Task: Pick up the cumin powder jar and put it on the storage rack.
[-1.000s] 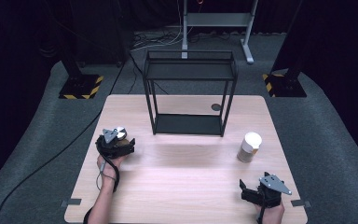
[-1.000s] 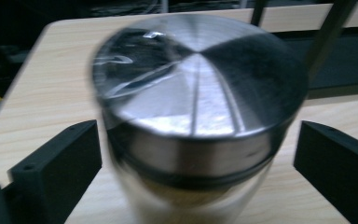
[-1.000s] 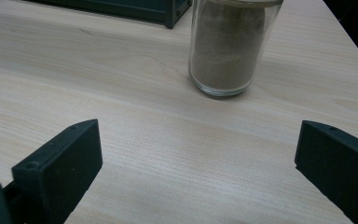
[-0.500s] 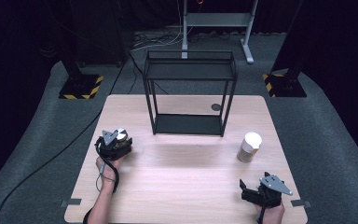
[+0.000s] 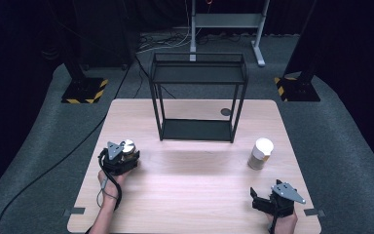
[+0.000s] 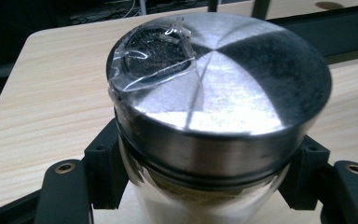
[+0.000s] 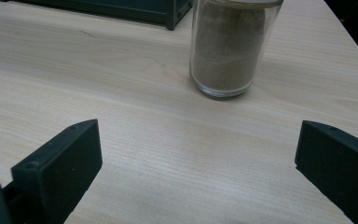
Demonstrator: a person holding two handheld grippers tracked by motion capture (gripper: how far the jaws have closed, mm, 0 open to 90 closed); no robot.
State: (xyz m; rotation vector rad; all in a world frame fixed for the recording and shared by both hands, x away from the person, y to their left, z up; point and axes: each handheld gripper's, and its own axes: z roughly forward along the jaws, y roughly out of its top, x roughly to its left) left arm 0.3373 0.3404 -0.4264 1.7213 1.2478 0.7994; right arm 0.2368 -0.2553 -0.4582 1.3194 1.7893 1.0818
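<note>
Nearest, at the lower right of the high view, the right claw (image 5: 260, 201) rests on the bench (image 5: 195, 195) with its jaws spread wide and nothing between them; the right gripper view shows bare wood in the gap.

At the lower left, the left claw (image 5: 126, 155) has just closed on a glass jar with a steel lid (image 6: 219, 88). A second ago its jaws stood partly open; now, in the left gripper view, the black pads (image 6: 105, 163) press both sides of the glass just under the lid. The hand has also shifted a little. I judge the grip to be made and the jar ready to be carried.

Farther up at the right, a second jar (image 5: 261, 153) of tan powder stands alone, ahead of the idle claw and well apart from it.

Beyond, at centre, the black wire shelf (image 5: 197, 97) stands empty, probably the jars' destination.
</note>
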